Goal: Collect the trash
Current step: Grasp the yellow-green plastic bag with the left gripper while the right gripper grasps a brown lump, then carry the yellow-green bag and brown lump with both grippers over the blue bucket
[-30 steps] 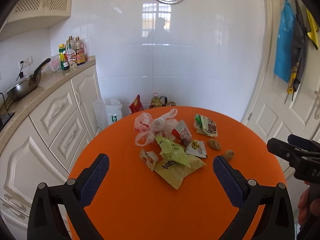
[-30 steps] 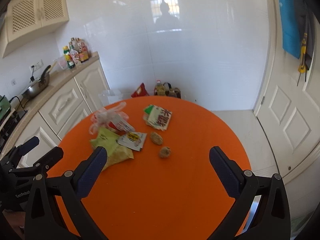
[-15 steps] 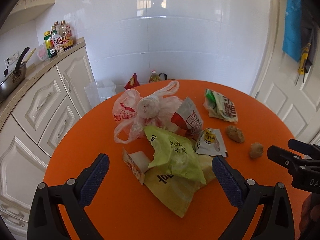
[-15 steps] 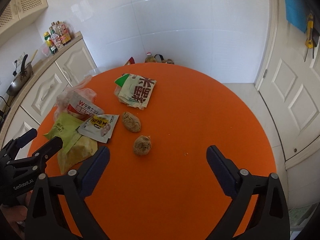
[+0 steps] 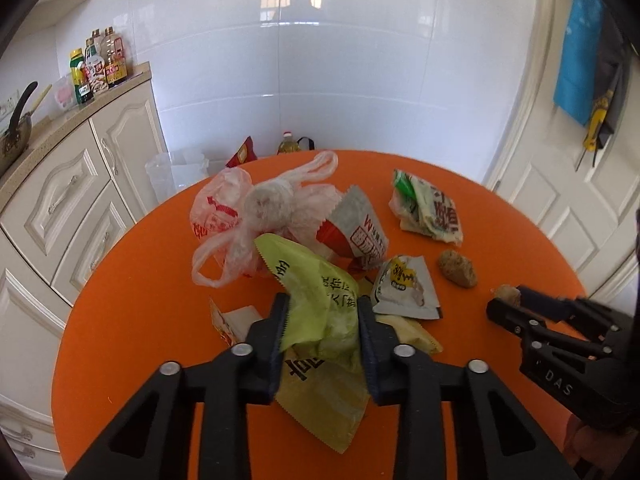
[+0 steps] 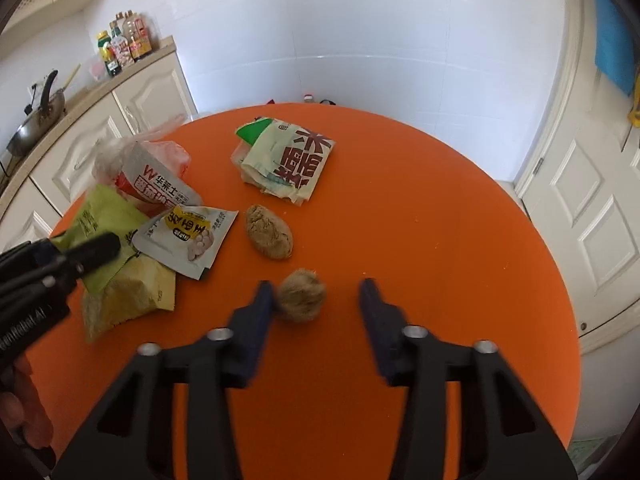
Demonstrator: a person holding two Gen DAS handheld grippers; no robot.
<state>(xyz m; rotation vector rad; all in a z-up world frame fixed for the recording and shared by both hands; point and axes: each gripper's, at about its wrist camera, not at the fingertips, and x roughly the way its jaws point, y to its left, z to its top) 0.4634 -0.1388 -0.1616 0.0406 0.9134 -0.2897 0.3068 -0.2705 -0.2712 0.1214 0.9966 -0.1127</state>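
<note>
Trash lies on a round orange table. My left gripper is closing, and its pads press both sides of a crumpled green wrapper that lies on a yellow bag. Behind them are a knotted plastic bag, a red-and-white packet and a white sachet. My right gripper is closing around a small brown lump. The lump touches the left finger, with a gap to the other. A second brown lump and a cream-and-green packet lie beyond.
Cream cabinets and a counter with bottles and a pan run along the left. A white door is at the right. A clear container and bottles stand on the floor behind the table.
Both grippers have come down and forward to the table. Their jaws have narrowed from wide open, the left onto the green wrapper, the right around the small brown lump.
</note>
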